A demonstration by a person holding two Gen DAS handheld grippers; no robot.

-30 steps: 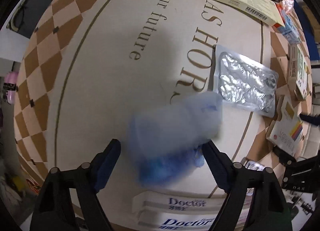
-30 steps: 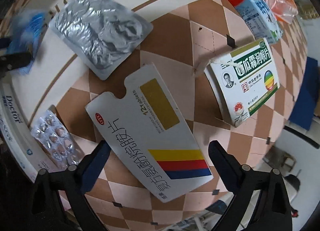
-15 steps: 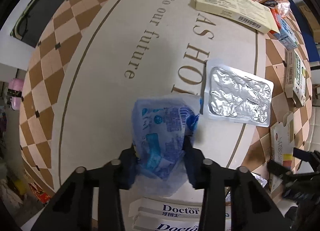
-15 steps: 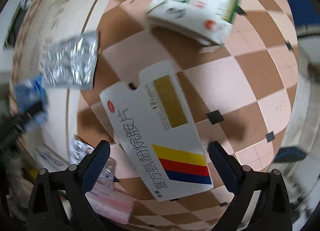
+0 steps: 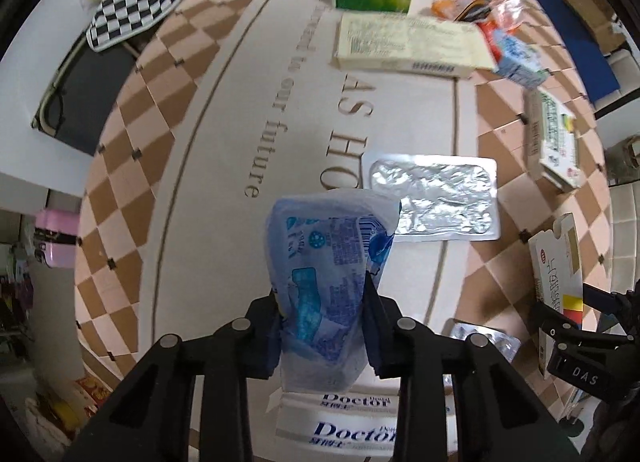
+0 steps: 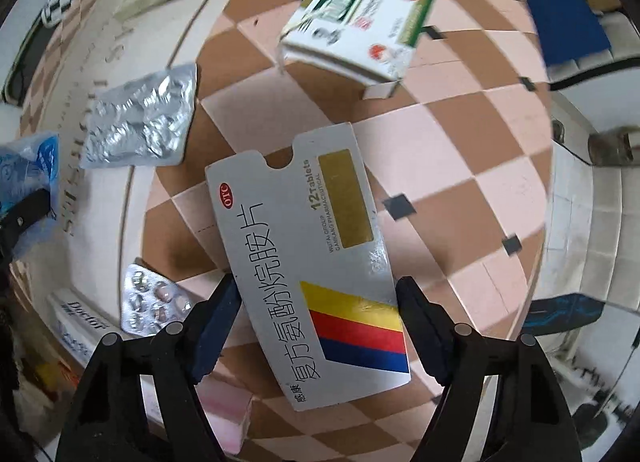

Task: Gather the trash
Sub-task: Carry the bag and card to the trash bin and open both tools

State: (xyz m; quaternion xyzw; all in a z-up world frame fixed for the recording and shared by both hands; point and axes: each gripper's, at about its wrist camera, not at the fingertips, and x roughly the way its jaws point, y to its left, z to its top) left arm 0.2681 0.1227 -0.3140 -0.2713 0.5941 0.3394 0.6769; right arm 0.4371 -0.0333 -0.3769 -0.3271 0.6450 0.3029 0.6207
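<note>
Blue plastic wrapper (image 5: 328, 262) is sitting pinched between the fingers of the left gripper (image 5: 322, 302), whose jaws have just been closing on it, and it is hanging above the desk (image 5: 200, 189) with a foil tray (image 5: 436, 197) lying ahead and to the right. Just under the right gripper (image 6: 316, 318), a flat white pill box (image 6: 304, 254) is lying on the desk between jaws that have just been narrowing; whether they are pressing its edges cannot be told.
</note>
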